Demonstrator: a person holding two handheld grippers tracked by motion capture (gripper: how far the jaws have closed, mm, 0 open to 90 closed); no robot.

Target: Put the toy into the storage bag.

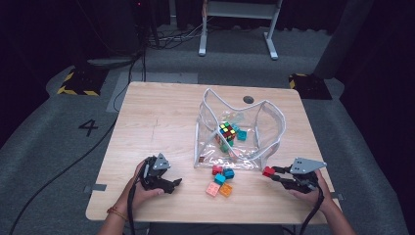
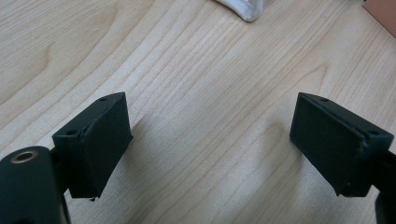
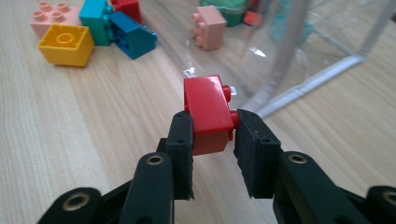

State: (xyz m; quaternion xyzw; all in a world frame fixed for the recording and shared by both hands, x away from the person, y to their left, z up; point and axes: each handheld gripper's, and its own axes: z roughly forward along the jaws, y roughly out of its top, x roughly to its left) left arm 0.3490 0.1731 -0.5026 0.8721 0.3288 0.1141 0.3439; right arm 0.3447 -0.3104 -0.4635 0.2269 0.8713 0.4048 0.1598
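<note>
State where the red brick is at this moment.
The red brick sits clamped in the right claw at the table's right front, beside the clear bag's near corner.

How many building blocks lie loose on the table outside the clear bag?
5: red, blue, teal, pink and orange, clustered before the bag. Another red block sits in the right gripper.

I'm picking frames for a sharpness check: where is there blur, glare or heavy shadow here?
High view: table lit, surroundings dark, clear bag showing little glare. Right gripper view: red brick sharp, bag behind it soft with bright glints. Left gripper view: wood grain crisp, soft shadows beside the fingers.
</note>
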